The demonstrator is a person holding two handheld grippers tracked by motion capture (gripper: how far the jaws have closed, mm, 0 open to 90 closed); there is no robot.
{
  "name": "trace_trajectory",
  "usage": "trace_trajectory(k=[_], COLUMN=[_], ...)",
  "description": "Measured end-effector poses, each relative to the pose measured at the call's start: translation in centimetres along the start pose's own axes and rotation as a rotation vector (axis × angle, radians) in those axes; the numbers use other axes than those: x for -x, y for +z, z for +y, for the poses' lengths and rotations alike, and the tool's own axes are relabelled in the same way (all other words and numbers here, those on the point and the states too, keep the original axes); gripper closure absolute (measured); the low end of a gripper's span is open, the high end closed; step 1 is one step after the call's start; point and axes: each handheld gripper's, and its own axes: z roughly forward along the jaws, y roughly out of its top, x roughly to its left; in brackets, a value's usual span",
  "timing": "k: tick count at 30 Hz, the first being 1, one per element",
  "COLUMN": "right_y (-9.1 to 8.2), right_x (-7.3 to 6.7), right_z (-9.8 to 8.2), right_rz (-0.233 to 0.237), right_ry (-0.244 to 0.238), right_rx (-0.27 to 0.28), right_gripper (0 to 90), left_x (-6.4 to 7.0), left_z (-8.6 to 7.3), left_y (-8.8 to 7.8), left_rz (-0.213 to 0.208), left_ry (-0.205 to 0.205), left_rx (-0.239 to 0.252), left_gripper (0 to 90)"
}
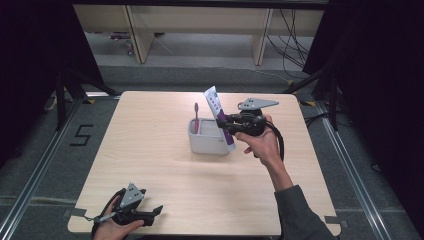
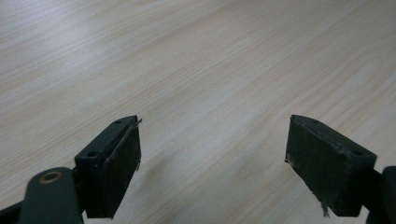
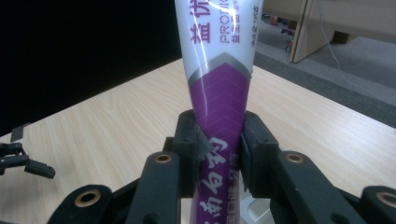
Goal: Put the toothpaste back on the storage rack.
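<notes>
Mostly bare table (image 1: 150, 165) (left claw (image 1: 155, 212))

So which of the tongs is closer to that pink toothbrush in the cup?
The right tongs, just beside the toothbrush, shut on the toothpaste tube at the white holder. The left tongs sit open at the table's near edge.

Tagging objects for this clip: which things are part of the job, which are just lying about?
In play: toothpaste tube clamped in right gripper; grey holder; pink toothbrush standing in it.
Idle: left gripper, open, near table edge; number 5 marking on the floor.
</notes>
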Motion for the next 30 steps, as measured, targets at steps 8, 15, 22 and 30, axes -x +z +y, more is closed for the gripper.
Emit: trace_trajectory(k=[8,15,22,30], right_y=[0.9,1.9,2.9,4.3], right_x=[0.6,1.2,1.5,2.2], right_z=[0.8,1.5,1.9,2.0], right_rz=[-0.015,-0.016,-0.014,-0.047], right_ry=[0.003,0.012,0.029,0.033], right_rx=[0.031,0.037,0.054,0.082], right_gripper=[71.5,71.5,71.5,71.5], left_x=[0.0,0.0,0.0,0.1], left_z=[-0.1,-0.1,-0.1,-0.1], left_y=[0.1,0.1,0.1,0.1], left_rz=[-0.008,-0.006,-0.011,-0.017], left_ry=[0.002,0.007,0.010,0.015], left_rx=[-0.001,-0.007,-0.007,-0.007], left_gripper=[17.5,17.6,17.6,17.6])
